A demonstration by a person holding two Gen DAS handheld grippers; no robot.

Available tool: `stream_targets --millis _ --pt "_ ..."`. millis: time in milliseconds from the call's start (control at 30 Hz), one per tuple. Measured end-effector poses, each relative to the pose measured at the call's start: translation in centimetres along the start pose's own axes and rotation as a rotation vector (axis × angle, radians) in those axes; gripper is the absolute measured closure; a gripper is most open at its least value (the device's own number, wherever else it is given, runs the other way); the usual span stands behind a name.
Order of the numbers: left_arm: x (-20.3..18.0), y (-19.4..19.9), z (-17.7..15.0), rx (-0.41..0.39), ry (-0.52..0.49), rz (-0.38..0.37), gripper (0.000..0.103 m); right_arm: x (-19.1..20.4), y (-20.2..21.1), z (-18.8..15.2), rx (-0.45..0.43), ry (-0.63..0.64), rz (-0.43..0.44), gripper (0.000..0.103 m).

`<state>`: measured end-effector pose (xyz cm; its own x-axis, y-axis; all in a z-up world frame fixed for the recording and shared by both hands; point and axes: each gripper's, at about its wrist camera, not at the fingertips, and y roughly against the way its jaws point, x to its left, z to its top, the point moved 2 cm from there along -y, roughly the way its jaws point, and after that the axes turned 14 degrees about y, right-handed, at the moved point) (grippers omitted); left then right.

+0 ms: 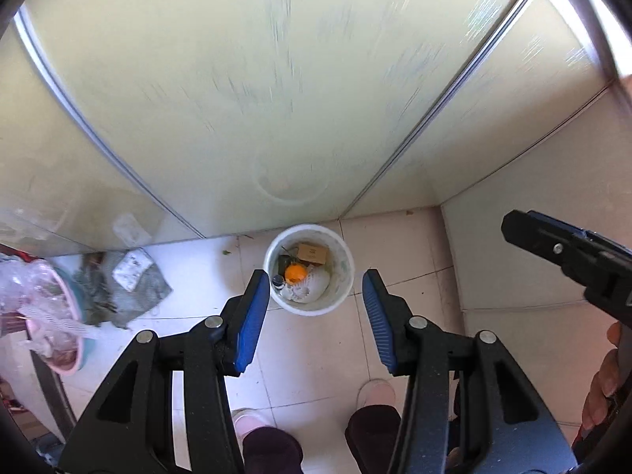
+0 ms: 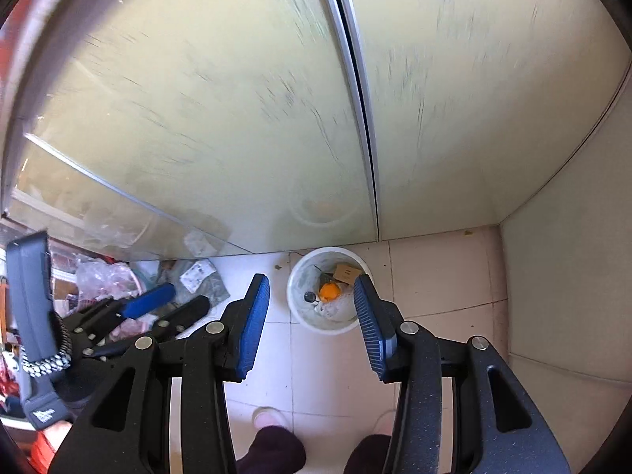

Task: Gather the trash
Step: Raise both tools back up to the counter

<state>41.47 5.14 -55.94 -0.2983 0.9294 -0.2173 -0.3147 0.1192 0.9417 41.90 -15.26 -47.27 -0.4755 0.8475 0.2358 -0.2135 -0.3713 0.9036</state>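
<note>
A white round trash bin (image 1: 344, 282) stands on the tiled floor against a pale green sliding door. It holds an orange ball (image 1: 295, 272), a brown cardboard piece (image 1: 313, 253) and white netting (image 1: 314, 284). My left gripper (image 1: 314, 276) is open and empty, held high above the bin. My right gripper (image 2: 312, 282) is open and empty, also above the bin (image 2: 296, 296), with the orange ball (image 2: 328, 291) between its fingers in view. The right gripper also shows at the right edge of the left wrist view (image 1: 568, 252), the left one at the left of the right wrist view (image 2: 158, 308).
A grey rag with a white packet (image 1: 130, 268) lies on the floor left of the bin. A pink basin (image 1: 75, 355) with plastic bags stands further left. The person's feet in pink slippers (image 1: 375, 393) stand below. A wall (image 1: 533, 237) closes the right side.
</note>
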Motion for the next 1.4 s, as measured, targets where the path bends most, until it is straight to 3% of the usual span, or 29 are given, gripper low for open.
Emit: stream_targets --millis 433,633,767,967,1133,1400 --pt "-4.9 25.5 2.2 -0.259 0.012 -0.015 0.052 4.4 20.3 3.7 -0.147 0.093 -0.002 0.062" --pt "-8.4 34.5 2.5 -0.404 0.009 -0.019 0.048 6.6 28.9 5.1 -0.268 0.218 -0.058 0.057" --pt "-10.6 39.8 2.2 -0.504 0.027 -0.019 0.04 7.3 33.3 5.8 -0.344 0.258 -0.072 0.055" --pt "-12.4 45.7 1.6 -0.65 0.063 -0.007 0.01 7.6 38.2 6.6 -0.463 0.293 -0.06 0.039" --pt "-12.2 48.2 2.8 -0.72 0.088 0.001 0.007 7.9 40.7 8.1 -0.516 0.328 -0.072 0.033" --pt "-9.6 47.2 8.1 -0.752 0.111 -0.021 0.004 9.4 39.8 12.4 -0.559 0.367 -0.079 0.032"
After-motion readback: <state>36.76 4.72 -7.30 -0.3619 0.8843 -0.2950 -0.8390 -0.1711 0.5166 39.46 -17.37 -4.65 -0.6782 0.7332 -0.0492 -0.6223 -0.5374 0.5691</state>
